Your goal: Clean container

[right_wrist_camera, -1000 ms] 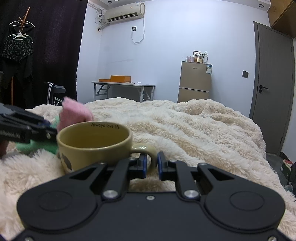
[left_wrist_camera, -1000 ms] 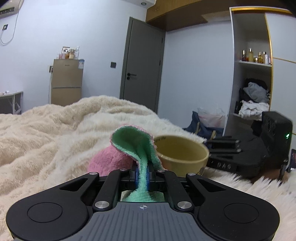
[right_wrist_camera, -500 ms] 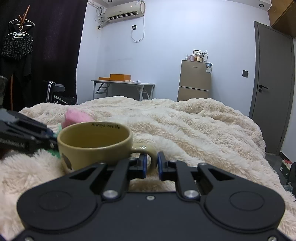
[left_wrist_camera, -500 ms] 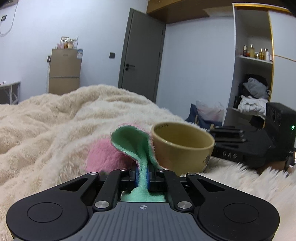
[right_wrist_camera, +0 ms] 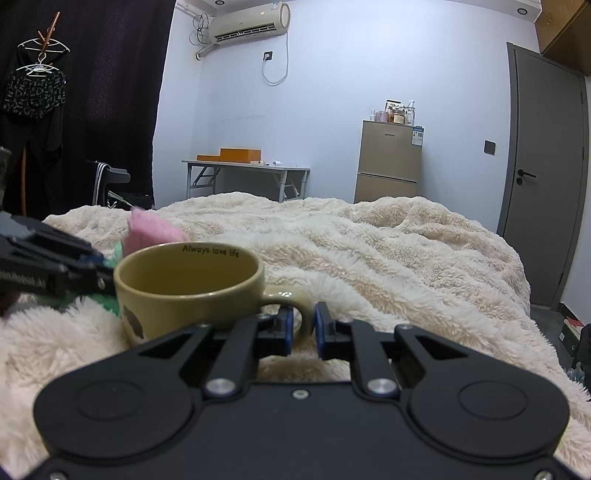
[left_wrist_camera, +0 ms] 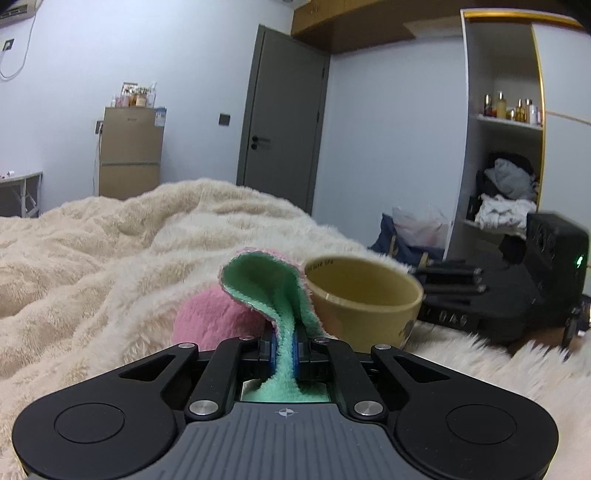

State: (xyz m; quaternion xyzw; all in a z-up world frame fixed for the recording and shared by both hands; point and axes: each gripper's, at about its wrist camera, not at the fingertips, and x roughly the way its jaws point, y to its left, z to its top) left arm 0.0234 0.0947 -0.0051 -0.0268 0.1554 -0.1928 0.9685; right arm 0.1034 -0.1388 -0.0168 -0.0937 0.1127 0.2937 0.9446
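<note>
Left gripper [left_wrist_camera: 283, 341] pinches cloth [left_wrist_camera: 275, 295] | right gripper [right_wrist_camera: 303, 326] clamps handle of mug [right_wrist_camera: 188, 284], frame centre-left | risk: thin handle grip lets mug twist under wiping; loose cloth could snag rim.

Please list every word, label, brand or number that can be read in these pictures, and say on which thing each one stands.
"Always love life": printed inside the rim of the yellow mug.
Letters on the side of the right tongs, seen from the left wrist view: too blurred to read.
Brand and sticker on the small fridge: too small to read.
Badge on the air conditioner: too small to read.
</note>
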